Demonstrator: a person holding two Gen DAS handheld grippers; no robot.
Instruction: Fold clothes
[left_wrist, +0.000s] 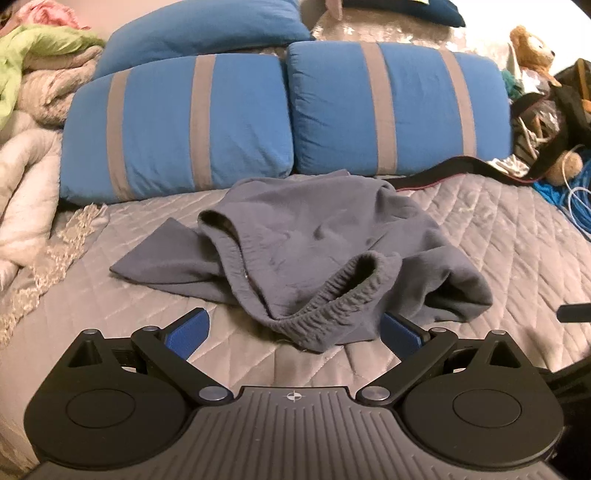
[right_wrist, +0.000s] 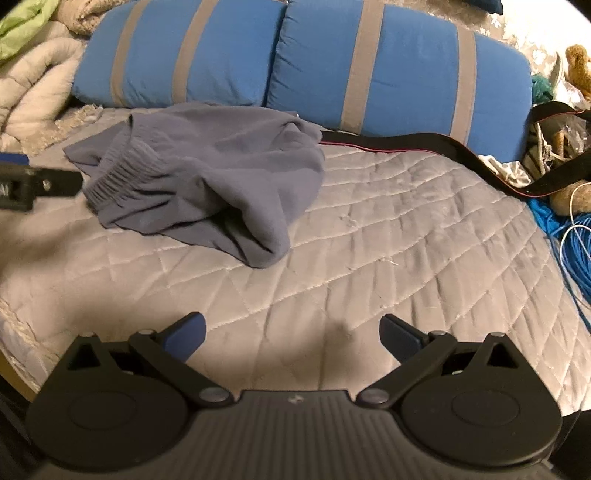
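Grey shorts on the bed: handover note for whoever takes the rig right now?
Left tool: open, empty, right at the elastic waistband, the band lying between its fingers.
Right tool: open, empty, over bare quilt, apart from the garment.
Grey shorts: crumpled in a heap mid-bed, in front of the striped blue pillows; waistband bunched, legs twisted.
Done: nothing folded yet.
Left: grasp the waistband, spread the shorts flat, then fold.

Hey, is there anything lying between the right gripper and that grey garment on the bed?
Nothing visible. The right gripper, jaws open, has only bare quilted bedspread between it and the crumpled grey garment. The black strap lies off to the right, clear of that path.
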